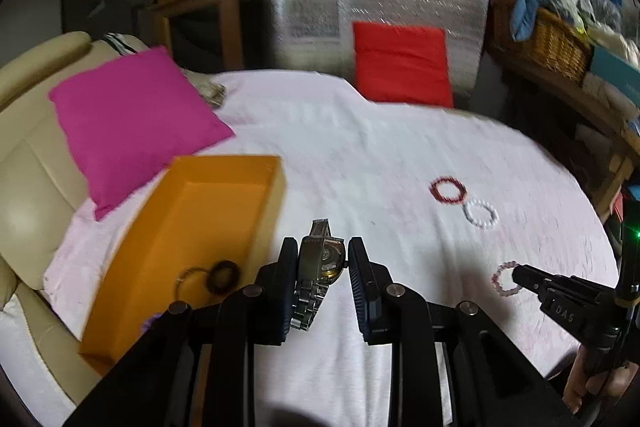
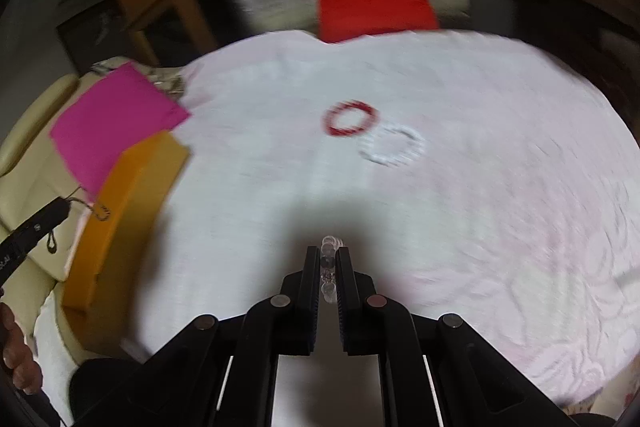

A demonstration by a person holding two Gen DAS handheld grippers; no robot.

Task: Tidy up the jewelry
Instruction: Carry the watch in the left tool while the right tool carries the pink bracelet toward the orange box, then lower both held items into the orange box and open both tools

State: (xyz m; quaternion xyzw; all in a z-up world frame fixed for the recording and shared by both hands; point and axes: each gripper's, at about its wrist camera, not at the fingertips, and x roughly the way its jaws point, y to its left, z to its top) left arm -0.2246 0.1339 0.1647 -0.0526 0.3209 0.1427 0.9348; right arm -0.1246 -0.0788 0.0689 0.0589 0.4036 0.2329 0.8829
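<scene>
steel watch [image 1: 320,267] sits clamped between the fingers of the left gripper [image 1: 323,259] in the left wrist view, its band running down between the pads, lifted above a pale pink cloth [image 1: 360,147] that covers the bench. an orange tray [image 1: 224,195] lies just left of the fingers, with a dark ring [image 1: 223,275] and a thin wire hoop [image 1: 191,277] inside it. further right on the cloth a dark red bead bracelet [image 1: 448,190] and a white bead bracelet [image 1: 481,213] lie touching. at the right edge the right gripper [image 1: 518,275] pinches a pale pink bead bracelet [image 1: 505,279], a hand [image 1: 596,383] behind it. a magenta cushion [image 1: 132,123] rests far left, a red cushion [image 1: 402,63] at the far side

in the right wrist view, blurred, the right gripper [image 2: 329,259] has its fingers narrow, holding the pale bead bracelet [image 2: 329,269] edge-on between the pads. the red bracelet [image 2: 351,117] and white bracelet [image 2: 392,145] lie ahead on the cloth [image 2: 480,187]. the orange tray [image 2: 120,211] is at the left, the left gripper [image 2: 60,209] over it with the watch band [image 2: 98,211] dangling
</scene>
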